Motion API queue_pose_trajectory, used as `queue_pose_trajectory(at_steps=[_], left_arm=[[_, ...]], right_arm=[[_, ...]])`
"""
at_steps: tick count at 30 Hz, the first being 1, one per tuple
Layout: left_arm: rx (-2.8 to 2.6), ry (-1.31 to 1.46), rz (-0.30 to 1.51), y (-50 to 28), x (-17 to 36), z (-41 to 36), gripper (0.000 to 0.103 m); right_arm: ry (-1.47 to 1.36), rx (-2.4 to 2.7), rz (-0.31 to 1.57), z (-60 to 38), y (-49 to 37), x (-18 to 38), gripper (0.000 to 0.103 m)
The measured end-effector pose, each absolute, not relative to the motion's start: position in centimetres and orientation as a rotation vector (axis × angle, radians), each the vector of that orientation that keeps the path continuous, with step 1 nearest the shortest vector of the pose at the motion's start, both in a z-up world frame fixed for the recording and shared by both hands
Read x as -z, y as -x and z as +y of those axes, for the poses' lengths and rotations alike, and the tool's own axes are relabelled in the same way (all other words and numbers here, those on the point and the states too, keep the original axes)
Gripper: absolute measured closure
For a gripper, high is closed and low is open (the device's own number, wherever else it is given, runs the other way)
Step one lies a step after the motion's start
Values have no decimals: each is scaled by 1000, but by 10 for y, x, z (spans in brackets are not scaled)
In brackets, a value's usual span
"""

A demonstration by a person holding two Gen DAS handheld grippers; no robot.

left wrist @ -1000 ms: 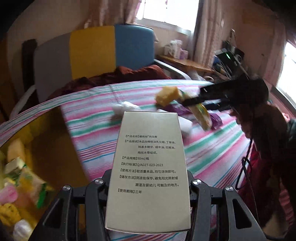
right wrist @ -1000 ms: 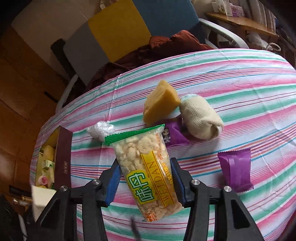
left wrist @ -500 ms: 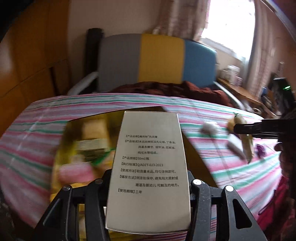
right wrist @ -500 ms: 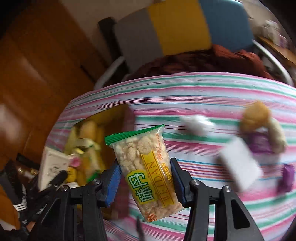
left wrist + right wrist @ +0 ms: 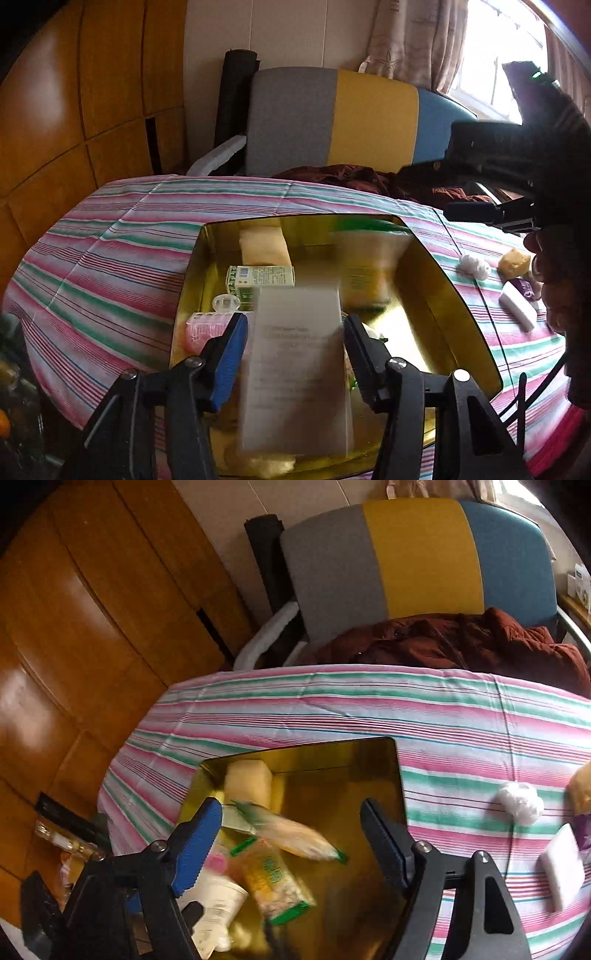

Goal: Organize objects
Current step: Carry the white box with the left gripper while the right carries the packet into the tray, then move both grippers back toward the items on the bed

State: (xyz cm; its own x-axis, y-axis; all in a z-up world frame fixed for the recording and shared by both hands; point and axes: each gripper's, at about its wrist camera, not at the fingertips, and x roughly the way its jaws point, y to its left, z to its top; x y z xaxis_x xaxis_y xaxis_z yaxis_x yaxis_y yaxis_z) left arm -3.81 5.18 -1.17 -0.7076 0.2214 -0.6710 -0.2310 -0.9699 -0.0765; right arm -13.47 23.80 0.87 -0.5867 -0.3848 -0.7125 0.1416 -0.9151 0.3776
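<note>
A gold-lined box [image 5: 443,280] stands open on the striped tablecloth. My left gripper [image 5: 294,325] hovers over its near end with its jaws opening. The pale printed carton [image 5: 295,369] is blurred between them, with a gap at each pad. My right gripper [image 5: 291,806] is over the same gold box [image 5: 399,775], its jaws opening wide. The snack packet [image 5: 284,830] is loose and blurred below them, dropping into the box. In the left wrist view the snack packet [image 5: 365,266] falls under the right gripper [image 5: 480,218].
Inside the box lie a yellow sponge [image 5: 264,245], a green-and-white carton [image 5: 262,277], a pink item [image 5: 207,328] and another snack packet [image 5: 273,882]. To the right on the cloth sit a white wad [image 5: 521,805], a white block [image 5: 563,867] and a yellow sponge [image 5: 513,263]. A chair [image 5: 406,561] stands behind.
Both grippers swung left from the loose items to above the gold box. Both jaws opened, letting go of the carton and the snack packet, which now drop.
</note>
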Motion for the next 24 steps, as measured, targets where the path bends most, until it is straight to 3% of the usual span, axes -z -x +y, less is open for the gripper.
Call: queue_pose_trajectory(at_steps=[11, 24], left_arm=[[-2721, 1051, -4, 32, 9, 49, 38], [-2705, 1063, 27, 19, 10, 63, 32]], right_arm=[[-1293, 2579, -434, 254, 90, 22, 24], [-1248, 2798, -236, 258, 48, 32, 23]])
